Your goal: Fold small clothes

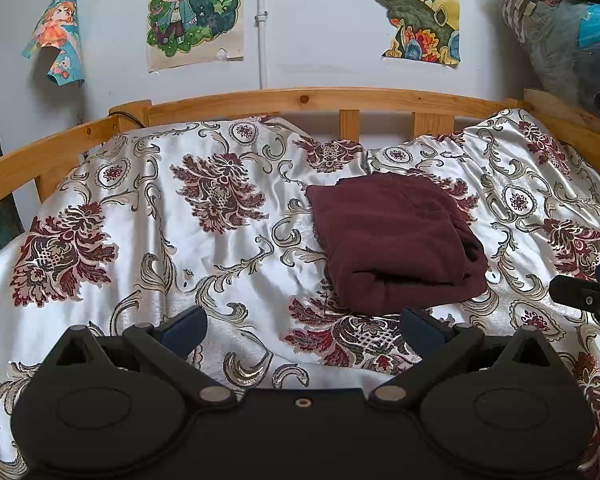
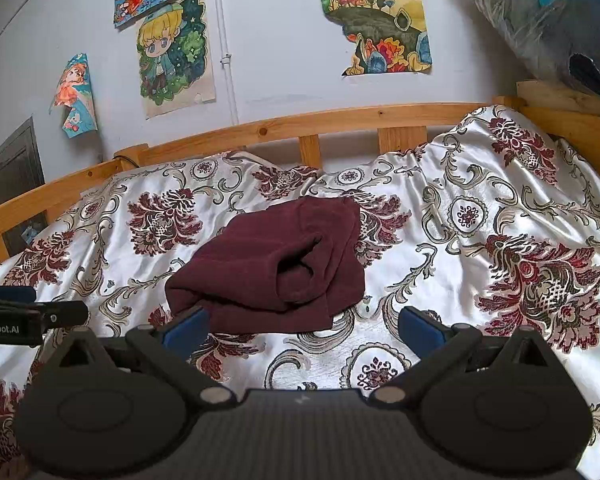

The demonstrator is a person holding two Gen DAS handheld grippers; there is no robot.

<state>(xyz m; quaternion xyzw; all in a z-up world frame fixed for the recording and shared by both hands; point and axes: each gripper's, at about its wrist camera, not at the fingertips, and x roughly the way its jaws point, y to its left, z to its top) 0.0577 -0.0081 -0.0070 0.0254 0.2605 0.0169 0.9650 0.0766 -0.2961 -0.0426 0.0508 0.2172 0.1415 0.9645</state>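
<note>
A folded maroon garment [image 1: 396, 240] lies on the bed, on a shiny white bedspread [image 1: 172, 248] with dark red flowers and grey scrolls. It sits about the middle of the bed's width, somewhat toward the far rail, and its folded layers open toward the near edge. The bedspread is wrinkled and rises in a bump at the far right corner.

The left gripper [image 1: 304, 326] hovers over the near edge with its blue-padded jaws spread wide and nothing between them. The right gripper [image 2: 304, 326] is also released and empty (its left finger pad [image 2: 186, 326] appears just before the garment's near corner).

Behind the bed runs a wooden rail [image 1: 300, 100]. The pale wall [image 1: 320, 40] carries several coloured drawings [image 1: 196, 8] and a thin white pipe [image 1: 262, 20]. At the upper right, plastic-wrapped bundles [image 2: 548, 16] are stacked.
</note>
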